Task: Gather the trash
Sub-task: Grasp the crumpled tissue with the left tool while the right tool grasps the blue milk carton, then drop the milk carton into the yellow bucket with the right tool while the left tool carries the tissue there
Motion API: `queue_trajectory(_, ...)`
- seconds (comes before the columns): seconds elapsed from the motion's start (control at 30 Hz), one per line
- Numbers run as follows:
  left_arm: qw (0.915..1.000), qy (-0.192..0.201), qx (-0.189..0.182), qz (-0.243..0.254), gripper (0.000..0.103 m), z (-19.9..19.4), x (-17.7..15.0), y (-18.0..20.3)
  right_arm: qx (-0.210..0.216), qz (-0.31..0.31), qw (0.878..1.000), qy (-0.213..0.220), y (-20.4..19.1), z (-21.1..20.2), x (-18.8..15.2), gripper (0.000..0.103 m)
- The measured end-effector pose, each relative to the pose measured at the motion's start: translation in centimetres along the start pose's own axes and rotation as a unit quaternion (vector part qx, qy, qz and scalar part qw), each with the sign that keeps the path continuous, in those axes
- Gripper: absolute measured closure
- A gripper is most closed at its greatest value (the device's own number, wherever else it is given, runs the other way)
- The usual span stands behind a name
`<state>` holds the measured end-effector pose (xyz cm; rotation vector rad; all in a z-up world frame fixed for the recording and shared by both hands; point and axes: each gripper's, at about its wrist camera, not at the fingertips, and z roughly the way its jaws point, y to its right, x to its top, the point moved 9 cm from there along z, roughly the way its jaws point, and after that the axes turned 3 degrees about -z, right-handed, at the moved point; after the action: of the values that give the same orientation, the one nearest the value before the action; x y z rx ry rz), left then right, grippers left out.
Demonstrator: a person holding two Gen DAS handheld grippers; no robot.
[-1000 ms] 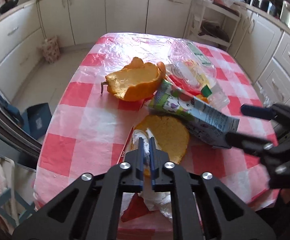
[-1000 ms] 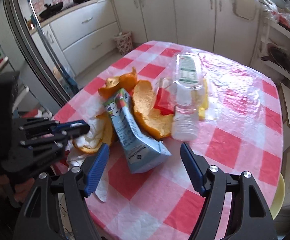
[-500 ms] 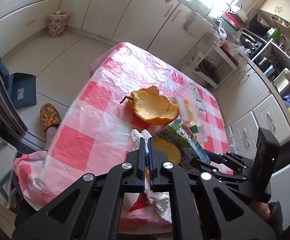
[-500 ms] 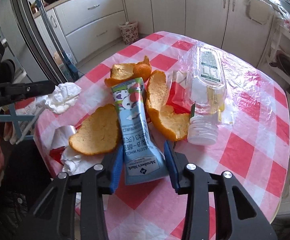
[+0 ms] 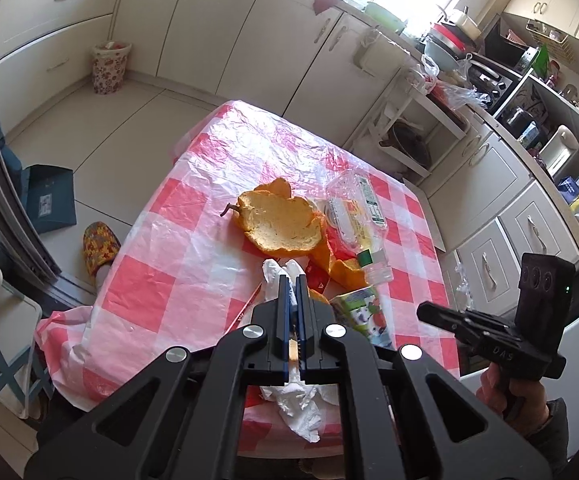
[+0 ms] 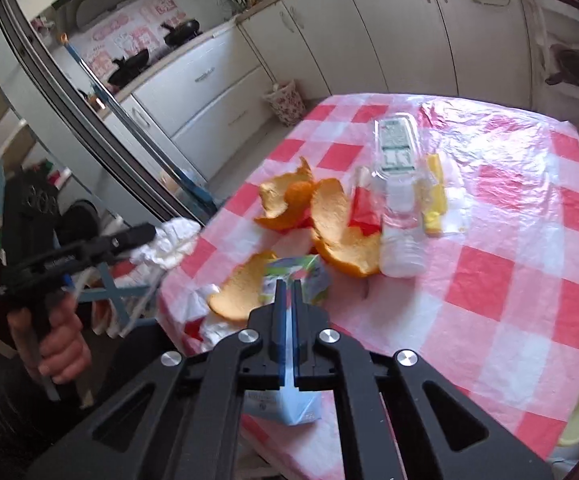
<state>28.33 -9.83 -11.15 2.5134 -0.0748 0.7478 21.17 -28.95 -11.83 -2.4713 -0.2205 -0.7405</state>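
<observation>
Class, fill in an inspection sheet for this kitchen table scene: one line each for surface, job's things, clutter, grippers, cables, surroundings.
Surface: table under a crinkled red-and-white checked plastic cloth.
Job's things: orange peels, lying clear plastic bottle, milk carton, white tissue, red wrapper, yellow wrapper.
Clutter: more crumpled tissue at the near table edge.
Grippers: left gripper shut on the white tissue, held off the table's edge; right gripper shut on the milk carton.
Cables: nothing seen.
Surroundings: white kitchen cabinets, floral waste basket on the floor, slipper beside the table.
</observation>
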Motion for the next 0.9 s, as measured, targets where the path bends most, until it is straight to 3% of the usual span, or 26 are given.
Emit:
queue_trajectory(0.03,1.0000,-0.001,0.002,0.000,0.100,0.1,-0.1,0.1,0.000,0.002,1.000,-0.007,0.0,0.3,-0.4,0.090)
queue_trajectory(0.07,1.0000,-0.002,0.004,0.000,0.100,0.1,-0.3,0.1,-0.008,0.001,1.000,-0.017,-0.2,0.6,-0.8,0.050)
queue_trajectory(0.1,1.0000,-0.003,0.005,0.001,0.100,0.1,-0.5,0.2,-0.017,-0.003,1.000,-0.014,-0.4,0.6,-0.9,0.020)
queue_trajectory(0.2,1.0000,-0.004,0.008,0.004,0.100,0.0,-0.8,0.5,-0.018,-0.041,0.999,-0.017,-2.5,1.2,-1.1,0.020)
queue_trajectory(0.4,0.9999,-0.006,0.012,0.006,0.100,-0.1,-1.1,0.5,-0.096,-0.105,0.988,-0.068,-3.2,5.3,-2.6,0.022)
queue_trajectory(0.43,0.9999,-0.008,0.013,0.005,0.100,-0.1,-1.1,0.4,-0.109,-0.119,0.984,-0.078,-3.2,6.0,-3.1,0.025)
queue_trajectory(0.5,0.9999,-0.009,0.014,0.003,0.100,-0.1,-1.3,0.5,-0.129,-0.145,0.976,-0.094,-3.1,7.0,-3.9,0.044)
queue_trajectory(0.57,0.9999,-0.007,0.012,0.003,0.100,-0.3,-1.3,0.8,-0.133,-0.142,0.976,-0.100,-2.6,7.2,-4.2,0.057)
queue_trajectory(0.6,0.9999,-0.004,0.010,0.003,0.100,-0.6,-1.4,0.9,-0.132,-0.136,0.977,-0.099,-2.3,7.1,-4.2,0.068)
queue_trajectory(0.9,0.9999,0.010,-0.006,-0.003,0.100,-2.7,-1.5,1.2,-0.036,-0.018,0.998,-0.057,-0.5,3.7,-3.1,0.070)
